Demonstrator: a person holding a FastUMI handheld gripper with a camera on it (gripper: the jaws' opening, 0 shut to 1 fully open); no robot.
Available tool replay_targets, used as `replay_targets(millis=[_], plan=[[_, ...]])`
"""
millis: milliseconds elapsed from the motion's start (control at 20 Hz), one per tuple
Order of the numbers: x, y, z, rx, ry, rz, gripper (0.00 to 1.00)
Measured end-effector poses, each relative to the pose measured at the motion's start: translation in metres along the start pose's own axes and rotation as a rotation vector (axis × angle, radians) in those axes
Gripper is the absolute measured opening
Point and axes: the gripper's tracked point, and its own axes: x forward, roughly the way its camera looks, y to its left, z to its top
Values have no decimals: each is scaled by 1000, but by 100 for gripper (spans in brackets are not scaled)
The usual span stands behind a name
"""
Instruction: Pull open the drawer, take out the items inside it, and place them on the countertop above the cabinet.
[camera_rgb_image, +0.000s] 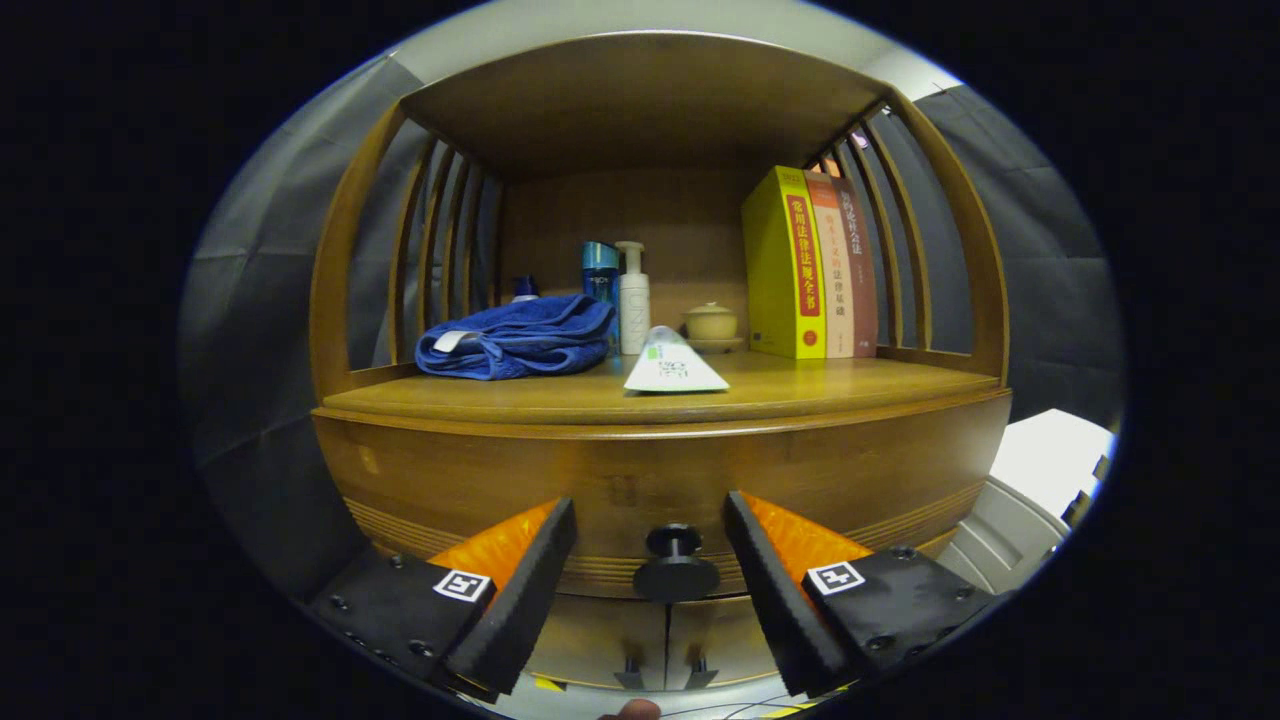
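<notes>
Wooden countertop (800, 385) (towel (520, 335), books (815, 265)); gripper (650, 520) agape around knob (675, 560).

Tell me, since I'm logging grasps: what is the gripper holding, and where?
Nothing: the gripper is open, its fingers either side of the drawer knob without touching it.

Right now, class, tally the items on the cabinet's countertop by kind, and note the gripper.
Books: 3
Bottles: 2
Blue towel: 1
Tube: 1
Lidded cup: 1
Total: 8
Gripper open, fingers either side of the drawer knob.

Glossy wood cabinet (500, 480); blue cloth towel (515, 340).
</notes>
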Motion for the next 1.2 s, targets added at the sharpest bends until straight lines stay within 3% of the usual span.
replay_targets(millis=[150,400,600,1200], plan=[[-29,-1,9,0,-11,-15,99],[-105,14,61,52,-122,34,99],[-164,11,94,-53,-164,1,98],[-219,31,133,-174,-184,47,97]])
